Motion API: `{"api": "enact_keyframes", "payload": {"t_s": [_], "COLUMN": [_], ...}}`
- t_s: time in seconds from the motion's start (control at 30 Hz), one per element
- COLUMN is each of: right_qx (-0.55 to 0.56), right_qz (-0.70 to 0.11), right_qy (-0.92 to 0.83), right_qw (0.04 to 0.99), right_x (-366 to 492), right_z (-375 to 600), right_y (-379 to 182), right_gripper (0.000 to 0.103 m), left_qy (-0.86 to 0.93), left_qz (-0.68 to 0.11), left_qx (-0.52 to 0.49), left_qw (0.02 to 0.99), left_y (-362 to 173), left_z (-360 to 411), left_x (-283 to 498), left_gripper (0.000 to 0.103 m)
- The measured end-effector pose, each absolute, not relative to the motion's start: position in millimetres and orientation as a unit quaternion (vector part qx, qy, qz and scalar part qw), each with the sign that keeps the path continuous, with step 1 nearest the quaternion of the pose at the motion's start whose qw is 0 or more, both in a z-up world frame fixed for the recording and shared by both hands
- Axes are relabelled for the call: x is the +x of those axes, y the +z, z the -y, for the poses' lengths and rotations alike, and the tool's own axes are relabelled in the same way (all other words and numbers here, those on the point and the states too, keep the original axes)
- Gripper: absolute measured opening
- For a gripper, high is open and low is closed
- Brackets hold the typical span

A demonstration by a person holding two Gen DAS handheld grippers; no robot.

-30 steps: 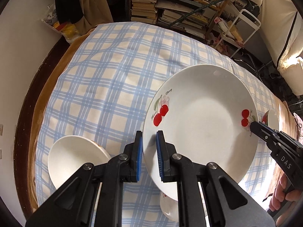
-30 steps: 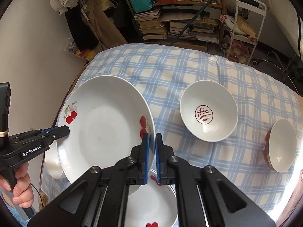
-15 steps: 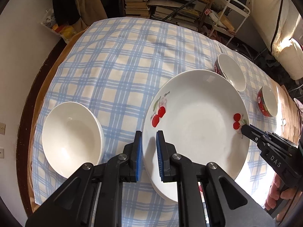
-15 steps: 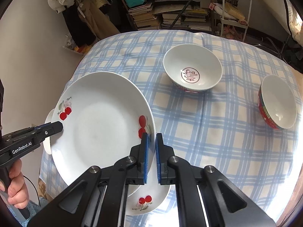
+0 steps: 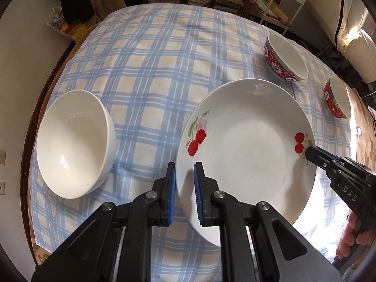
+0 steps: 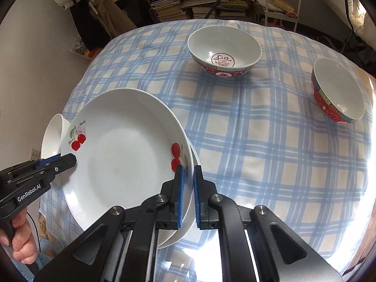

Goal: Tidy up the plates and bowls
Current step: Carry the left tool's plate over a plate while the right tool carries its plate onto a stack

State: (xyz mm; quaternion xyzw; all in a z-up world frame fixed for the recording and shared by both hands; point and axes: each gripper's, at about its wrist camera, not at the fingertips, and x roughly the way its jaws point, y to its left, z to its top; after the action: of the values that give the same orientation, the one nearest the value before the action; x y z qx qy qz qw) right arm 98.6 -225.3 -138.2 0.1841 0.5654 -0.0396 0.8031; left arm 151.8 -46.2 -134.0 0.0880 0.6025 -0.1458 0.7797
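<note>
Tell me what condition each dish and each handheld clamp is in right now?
Large white cherry-print plate: gripped at opposite rims, over a second plate.
Second plate: underneath, mostly hidden.
Plain white bowl: upright, empty.
Red-patterned bowl with a character inside: upright, empty.
Smaller red-patterned bowl: upright, empty.
Left gripper: clamping the plate.
Right gripper: clamping the plate.

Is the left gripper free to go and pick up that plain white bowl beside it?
Probably not yet: the left gripper is clamped on the cherry-patterned white plate's rim. The plain white bowl itself sits unobstructed.
</note>
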Motion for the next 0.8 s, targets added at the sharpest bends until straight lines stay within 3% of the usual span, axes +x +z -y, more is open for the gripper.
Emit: {"api": "enact_keyframes", "payload": {"t_s": [0.8], "right_qx": [0.156], "right_qz": [-0.575], "right_qy": [-0.055], "right_qw": [0.801], "right_x": [95.0], "right_z": [210.2], "right_y": [-156.9], "right_gripper": [0.009], "left_qy": [-0.127], "left_qz": [-0.618], "left_qx": [0.113], "left_qw": [0.767], "left_y": [-159.5], "left_z": [45.6], "left_x": [143.5], "left_gripper": [0.015]}}
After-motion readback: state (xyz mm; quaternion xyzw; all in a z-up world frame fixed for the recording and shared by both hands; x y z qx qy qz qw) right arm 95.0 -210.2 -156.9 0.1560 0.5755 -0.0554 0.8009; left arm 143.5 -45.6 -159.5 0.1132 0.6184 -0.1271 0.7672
